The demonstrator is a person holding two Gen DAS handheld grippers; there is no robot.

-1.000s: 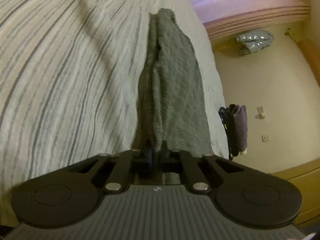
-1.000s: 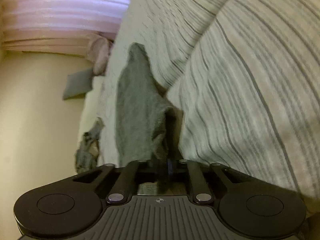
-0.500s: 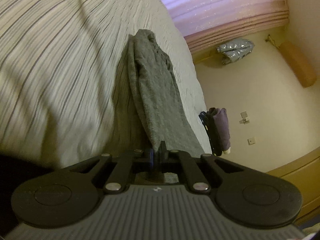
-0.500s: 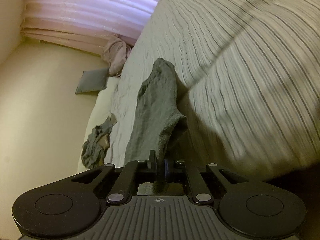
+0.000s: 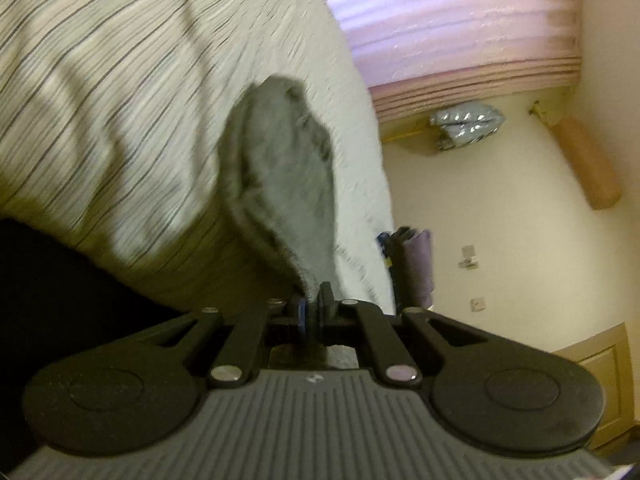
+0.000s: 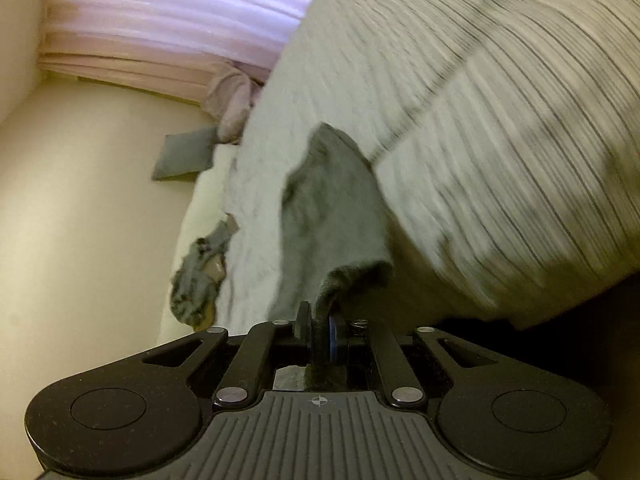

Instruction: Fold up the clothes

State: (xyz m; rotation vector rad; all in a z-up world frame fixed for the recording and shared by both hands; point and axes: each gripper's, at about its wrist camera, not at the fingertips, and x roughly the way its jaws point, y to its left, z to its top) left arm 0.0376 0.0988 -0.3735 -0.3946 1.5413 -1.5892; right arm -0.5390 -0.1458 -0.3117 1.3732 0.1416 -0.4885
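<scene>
A grey knitted garment stretches away from my left gripper, which is shut on its near edge. The same grey garment shows in the right wrist view, and my right gripper is shut on another part of its edge. The cloth is lifted at both near corners and its far end rests on the striped bedspread. A fold of cloth curls over just ahead of the right fingers. Both views are blurred.
The striped bedspread covers a bed. Pink curtains hang at the far wall. Dark clothes hang at the bed's side. A grey pillow and a crumpled grey cloth lie beside the bed.
Both grippers have risen and pulled back with the grey garment. It now looks shorter and more bunched, and more of the floor and curtains show.
</scene>
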